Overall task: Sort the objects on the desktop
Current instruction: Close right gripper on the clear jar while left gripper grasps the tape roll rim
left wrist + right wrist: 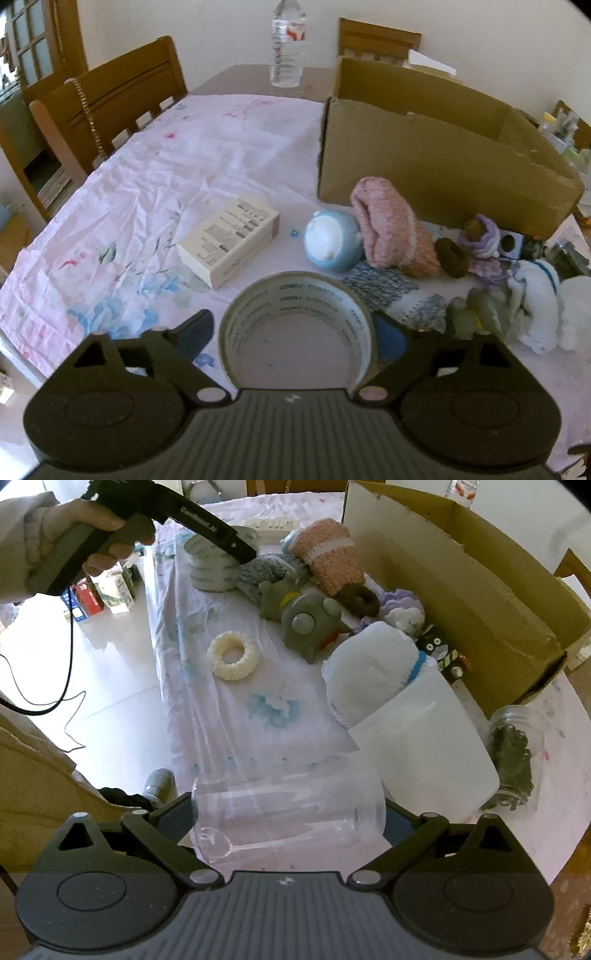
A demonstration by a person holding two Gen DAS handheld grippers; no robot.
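Observation:
A roll of grey tape [295,291] lies flat on the floral tablecloth [147,177], between the fingers of my left gripper [295,332]. The jaws are open: the right pad is at the roll's edge, and a sliver of cloth shows on the left. In the right wrist view the same roll [207,568] sits under that gripper's finger [240,548], which a hand [74,528] holds. My right gripper [290,808] is open around a clear plastic cup [288,797] lying on its side. Its pads stand at the cup's two ends.
An open cardboard box [424,158] stands at the back right. Before it lie a cream carton [229,240], a blue round tub [332,240], a pink sock [388,229], a grey toy [306,620], a cream ring [232,655], a white cup [424,746] and a glass jar [513,746]. A water bottle [288,44] stands far back. Chairs [110,99] are left.

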